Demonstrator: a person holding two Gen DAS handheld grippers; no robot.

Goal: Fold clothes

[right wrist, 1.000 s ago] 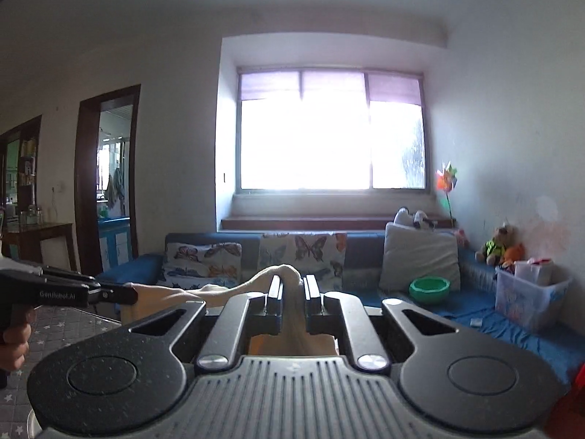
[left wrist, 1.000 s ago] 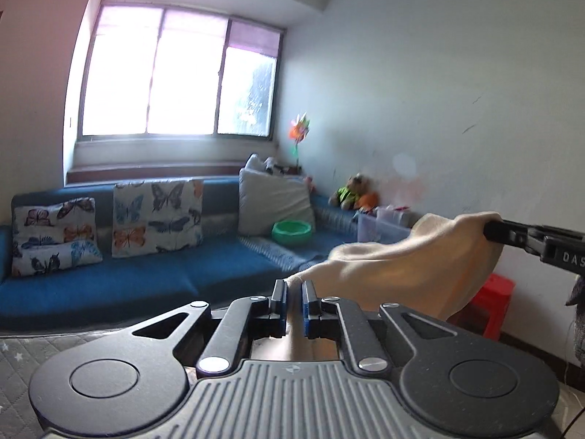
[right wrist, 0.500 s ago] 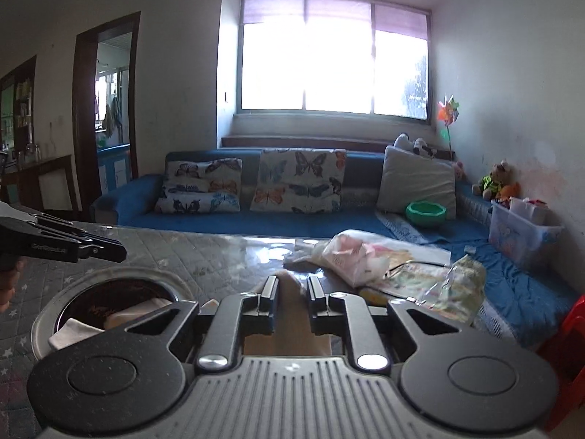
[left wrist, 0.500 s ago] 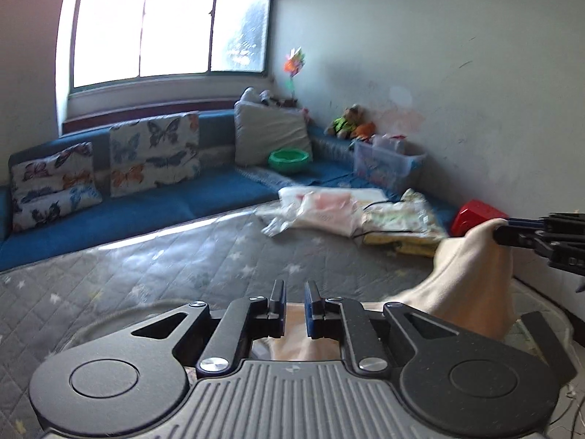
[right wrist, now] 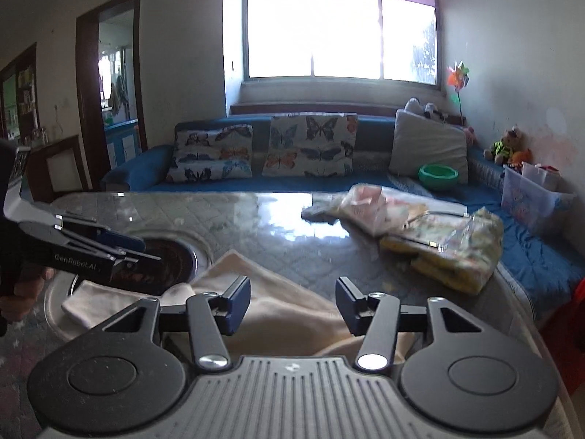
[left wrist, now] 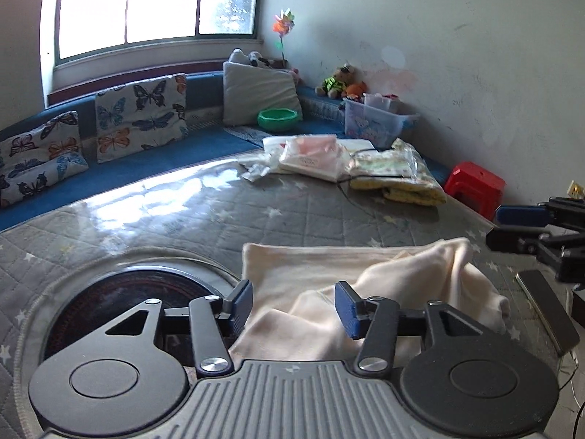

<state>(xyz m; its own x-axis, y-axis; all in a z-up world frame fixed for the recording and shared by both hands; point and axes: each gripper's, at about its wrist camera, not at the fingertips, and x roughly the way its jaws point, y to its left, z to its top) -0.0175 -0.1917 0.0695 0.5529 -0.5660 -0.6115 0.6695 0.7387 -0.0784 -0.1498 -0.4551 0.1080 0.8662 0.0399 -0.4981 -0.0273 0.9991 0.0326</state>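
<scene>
I have both grippers' fingers spread wide, gripping nothing: left gripper (left wrist: 294, 305), right gripper (right wrist: 293, 301). The cream garment (left wrist: 369, 285) lies rumpled on the tabletop (left wrist: 219, 216). I judge I should flatten it, then pinch matching corners.

1. The cream fleece garment (left wrist: 351, 278) lies on the grey quilted table cover (left wrist: 226, 219), just right of the round dark inset (left wrist: 139, 303) in that cover.
2. The left gripper (left wrist: 294, 305) hangs over the garment's near edge; the right gripper (right wrist: 292, 305) is to its right.
3. Plastic-wrapped folded cloth bundles (left wrist: 365, 162) lie at the table's far side.
4. The long blue sofa (right wrist: 292, 183) stands behind the table, under the window (right wrist: 340, 25).
</scene>
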